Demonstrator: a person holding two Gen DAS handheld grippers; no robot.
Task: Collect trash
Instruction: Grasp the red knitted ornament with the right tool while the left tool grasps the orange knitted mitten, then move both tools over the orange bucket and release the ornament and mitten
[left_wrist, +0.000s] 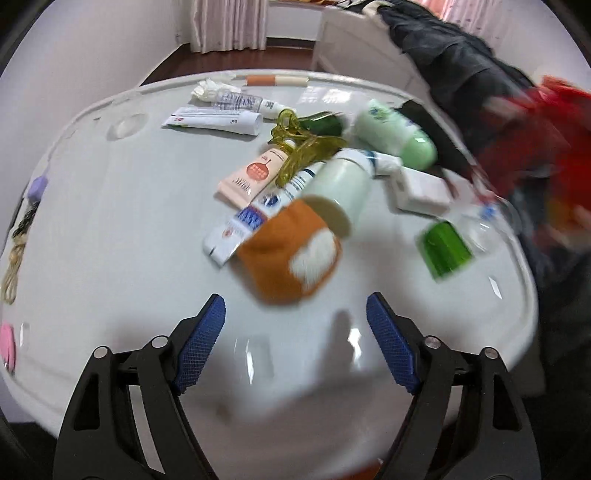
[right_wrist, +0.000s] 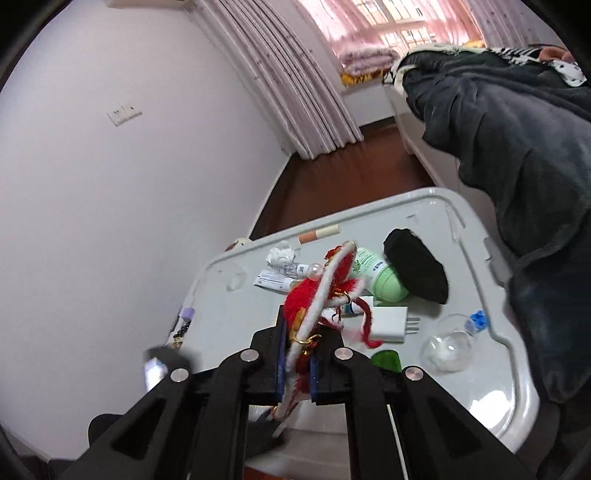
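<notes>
The right tool (right_wrist: 297, 363) was clamped tight on a red and white tassel ornament (right_wrist: 321, 295), lifted clear above the white counter (right_wrist: 517, 398). The ornament's long axis ran along the tool's own line, its white cord slanting up and away from the jaws toward the far end of the counter, with red fringe spilling to either side and a short tail hanging below the pads. A pearl-like bead sat near its upper end.

The left tool (left_wrist: 295, 343) stood about half open with nothing between its blue pads (left_wrist: 201, 343), angled down at the near part of the counter just short of an orange sock (left_wrist: 291, 254).

As a judgement, the collecting looked barely begun: 1 piece was in hand, and no bin or bag showed in either view, so where it was to go cannot be told. Much remained on the counter: the crumpled tissue (left_wrist: 212, 90) at the far edge, a cigarette-like stick (left_wrist: 277, 80), several tubes (left_wrist: 218, 122), a pale green bottle (left_wrist: 397, 134) lying on its side, a white bottle (left_wrist: 341, 184), a yellow hair claw (left_wrist: 299, 146), a white charger (right_wrist: 391, 323), a black cloth (right_wrist: 415, 271) and a clear bulb-shaped piece (right_wrist: 448, 349). Which of these count as trash is uncertain; the tissue and the stick seem the likeliest.
</notes>
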